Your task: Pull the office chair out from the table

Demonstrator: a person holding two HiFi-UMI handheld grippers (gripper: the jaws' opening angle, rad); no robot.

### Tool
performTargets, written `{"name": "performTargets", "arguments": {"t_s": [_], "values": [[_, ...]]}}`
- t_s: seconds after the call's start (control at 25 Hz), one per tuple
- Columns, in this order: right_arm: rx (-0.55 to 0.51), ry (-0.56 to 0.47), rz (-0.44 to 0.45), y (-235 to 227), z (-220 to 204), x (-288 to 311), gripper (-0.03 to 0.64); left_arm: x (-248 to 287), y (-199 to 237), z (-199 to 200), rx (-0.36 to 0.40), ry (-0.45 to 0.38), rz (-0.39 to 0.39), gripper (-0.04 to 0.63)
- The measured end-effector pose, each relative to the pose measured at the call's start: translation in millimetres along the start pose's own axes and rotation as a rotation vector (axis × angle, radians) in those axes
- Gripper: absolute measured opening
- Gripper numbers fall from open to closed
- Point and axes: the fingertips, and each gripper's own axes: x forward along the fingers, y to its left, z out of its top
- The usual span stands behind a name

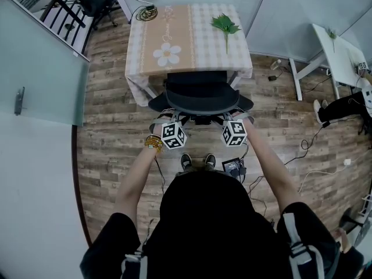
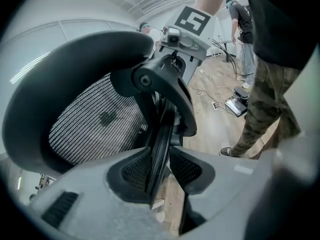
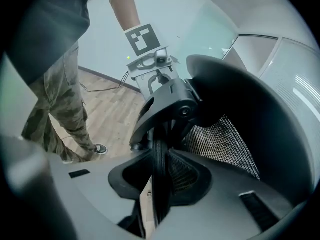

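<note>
The black mesh office chair (image 1: pixel 200 95) stands tucked under the checked table (image 1: pixel 192 34), its back toward me. My left gripper (image 1: pixel 168 120) is at the left end of the backrest and my right gripper (image 1: pixel 233 120) at the right end. In the left gripper view the backrest's thin edge (image 2: pixel 162 134) runs between the jaws of the left gripper (image 2: pixel 159 169), with a slim gap beside it. In the right gripper view the same kind of edge (image 3: pixel 160 149) fills the space between the pads of the right gripper (image 3: pixel 160 171), which press on it.
A green leaf sprig (image 1: pixel 225 24) and a coiled cable (image 1: pixel 146 13) lie on the table. A black device (image 1: pixel 234 167) and loose cables (image 1: pixel 314 150) are on the wood floor by my feet. A white desk (image 1: pixel 337 51) stands at the right and a glass door (image 1: pixel 35 68) at the left.
</note>
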Motion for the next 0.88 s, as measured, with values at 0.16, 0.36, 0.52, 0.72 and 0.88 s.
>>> {"name": "performTargets", "arguments": {"t_s": [0.16,0.36,0.52,0.72,0.88], "values": [[-0.023,0.008,0.009,2,1,1,0.071,4,-1,0,0.000,0.001,-0.017,0.127],[-0.023,0.023,0.037,2,-2,-1,0.071,6,-2,2,0.012,-0.007,-0.037,0.127],[-0.050,0.042,0.070,5,-1,1,0.066,9,-5,0,0.065,0.016,-0.081,0.127],[-0.025,0.046,0.111,6,0,0,0.054,11,-4,-2,0.073,0.022,-0.106,0.127],[-0.065,0.103,0.163,13,-11,-3,0.096,12,-5,-2,0.089,0.025,-0.116,0.129]]}}
